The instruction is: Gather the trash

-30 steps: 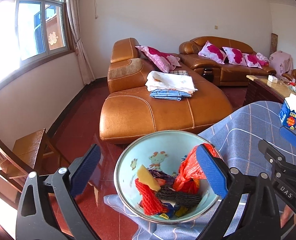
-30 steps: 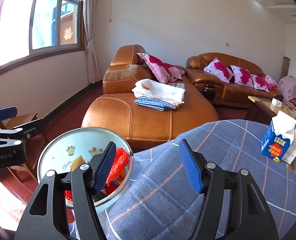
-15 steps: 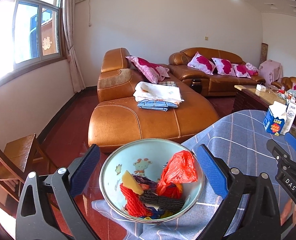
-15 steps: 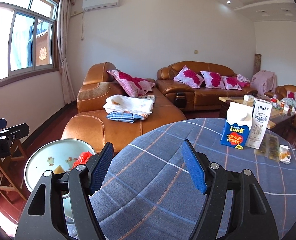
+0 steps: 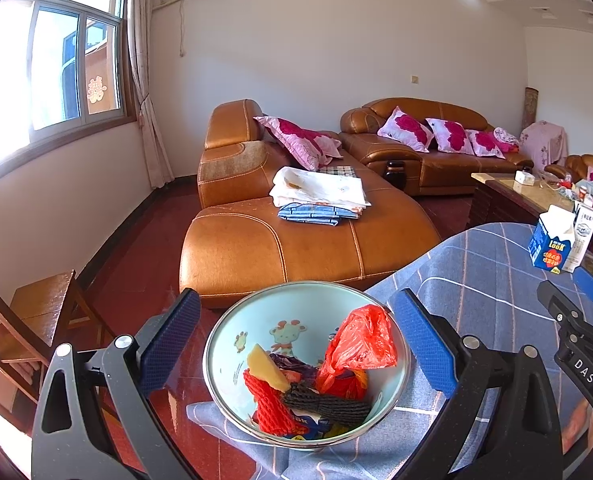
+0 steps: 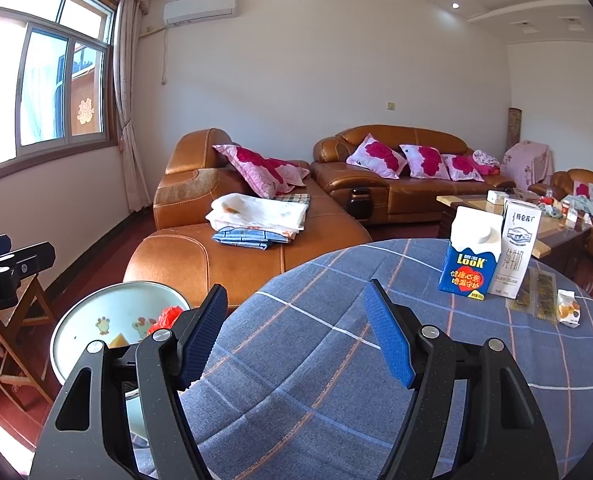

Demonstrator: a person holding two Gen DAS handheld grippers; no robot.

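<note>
A pale blue bowl [image 5: 256, 320] with cartoon animals sits at the near left edge of the table, on the blue checked cloth [image 6: 336, 340]. It holds a red plastic bag [image 5: 360, 344], a red foam net [image 5: 268, 404], a black net [image 5: 328, 404] and a yellow scrap [image 5: 266, 366]. My left gripper [image 5: 296, 298] is open, its fingers wide on either side of the bowl without touching it. My right gripper [image 6: 296, 290] is open over bare cloth with nothing between its pads. Far right stand a blue carton [image 6: 470, 256] and a white carton [image 6: 518, 252], with flat packets [image 6: 536, 294] and a small wrapper [image 6: 568, 309] beside them.
A brown leather sofa [image 5: 296, 240] with folded cloths stands beyond the table, and a second sofa [image 6: 396, 184] with pink cushions lines the back wall. A wooden chair [image 5: 40, 312] is at the left, below table height. A cluttered coffee table [image 6: 556, 224] sits behind the cartons.
My right gripper has swung right, away from the bowl, so the cartons and wrappers have come into its view. The left gripper tilted up slightly; the bowl now sits centred between its fingers.
</note>
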